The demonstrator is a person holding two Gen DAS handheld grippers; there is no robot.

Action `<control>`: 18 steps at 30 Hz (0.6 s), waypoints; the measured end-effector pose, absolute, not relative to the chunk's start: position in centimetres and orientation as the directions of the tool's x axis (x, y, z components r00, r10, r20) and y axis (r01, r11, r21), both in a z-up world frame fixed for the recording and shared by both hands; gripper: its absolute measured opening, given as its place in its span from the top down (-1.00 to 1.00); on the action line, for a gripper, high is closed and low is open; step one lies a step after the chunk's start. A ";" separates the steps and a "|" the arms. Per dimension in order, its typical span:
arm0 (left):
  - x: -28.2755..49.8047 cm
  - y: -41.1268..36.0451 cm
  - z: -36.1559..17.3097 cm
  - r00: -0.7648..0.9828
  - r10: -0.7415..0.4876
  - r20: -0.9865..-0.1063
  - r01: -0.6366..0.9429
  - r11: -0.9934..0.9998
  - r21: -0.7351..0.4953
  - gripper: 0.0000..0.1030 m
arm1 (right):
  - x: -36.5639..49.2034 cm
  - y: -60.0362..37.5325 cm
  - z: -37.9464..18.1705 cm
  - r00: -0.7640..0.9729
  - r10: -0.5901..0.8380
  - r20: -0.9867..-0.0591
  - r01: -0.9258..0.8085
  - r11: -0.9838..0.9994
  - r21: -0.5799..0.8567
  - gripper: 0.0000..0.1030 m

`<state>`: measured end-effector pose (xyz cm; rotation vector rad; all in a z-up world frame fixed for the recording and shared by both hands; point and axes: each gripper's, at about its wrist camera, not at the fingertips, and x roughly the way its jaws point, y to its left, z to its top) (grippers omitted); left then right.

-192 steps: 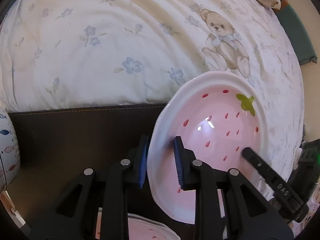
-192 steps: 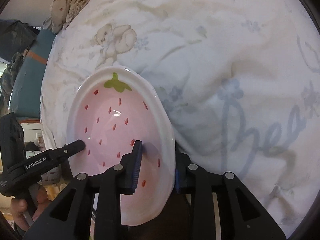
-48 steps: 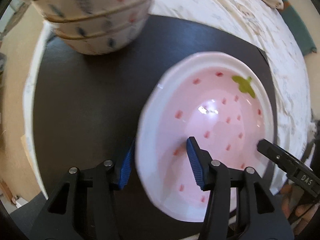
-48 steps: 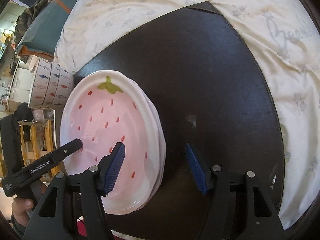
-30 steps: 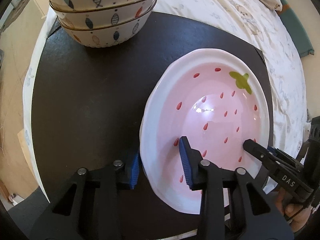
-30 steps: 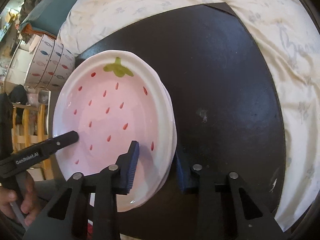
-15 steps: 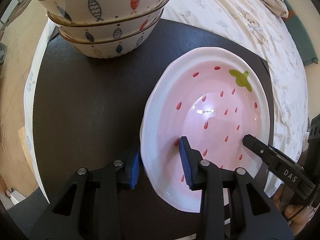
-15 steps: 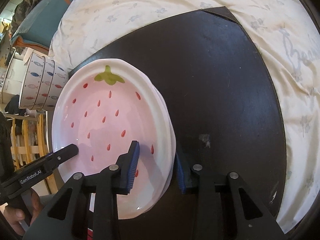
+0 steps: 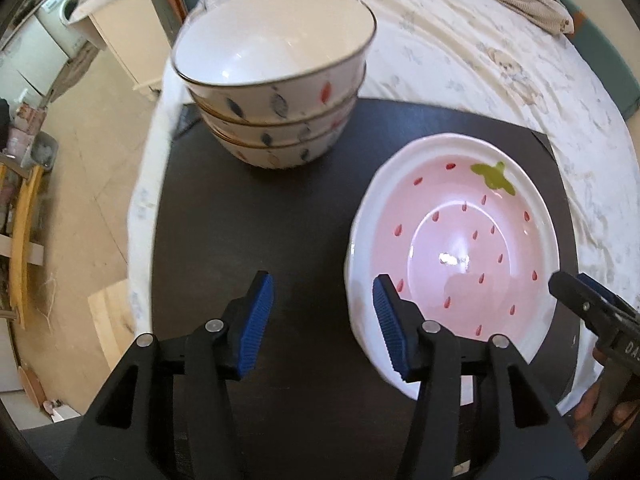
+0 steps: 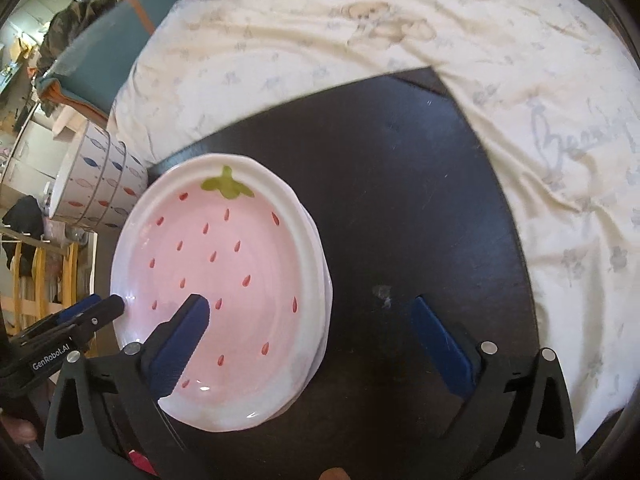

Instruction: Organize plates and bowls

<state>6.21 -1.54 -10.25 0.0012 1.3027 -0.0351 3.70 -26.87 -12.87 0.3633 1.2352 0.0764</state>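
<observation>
Both grippers have let go of the strawberry plate's rim since half a second ago, and their jaws have just been opening: the left gripper point(image 9: 322, 322) now stands with its blue ribbed pads apart and off the rim, one pad over the bare mat and the other in front of the plate's near left edge, while the right gripper point(image 10: 310, 344) is spread wide, its left pad in front of the pink well and its right pad over the mat, the rim between them untouched. Strawberry plate point(image 9: 460, 248): an oval, glossy ceramic dish with a white scalloped rim, a pale pink well dotted with red seed marks and a green leaf at its far end; it lies at the right of the left wrist view and at the left centre of the right wrist view. In the right wrist view further white rims show beneath it, so it tops a stack of like plates whose number cannot be told. Bowls point(image 9: 276, 92): three, nested one inside another, round, white, glazed, with a dark rim line and painted fish in blue and red, standing at the upper centre of the left wrist view, apart from the plates. Both stacks rest on one smooth black mat point(image 9: 240, 240), which lies on a soft cream bedspread point(image 10: 360, 52) printed with small flowers and teddy bears.
</observation>
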 end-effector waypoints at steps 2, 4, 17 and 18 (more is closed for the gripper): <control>6.0 -1.2 -9.8 0.282 0.001 -0.960 0.017 1.000 0.007 0.06 | 3.2 -26.7 -12.4 0.340 0.255 -0.905 0.119 0.943 0.310 -1.00; 5.8 -1.0 -9.3 0.293 -0.001 -0.956 0.019 1.000 0.005 0.06 | 2.7 -26.7 -11.5 0.370 0.249 -0.895 0.097 0.948 0.304 -1.00; 3.1 -1.2 -5.3 0.446 -0.006 -0.895 0.021 1.000 0.003 -1.00 | -0.8 -27.7 -6.3 0.581 0.250 -0.774 0.140 0.907 0.398 -1.00; 2.8 -1.1 -5.0 0.457 -0.011 -0.889 0.025 1.000 0.001 -1.00 | -1.3 -27.6 -6.0 0.593 0.232 -0.771 0.144 0.912 0.385 -1.00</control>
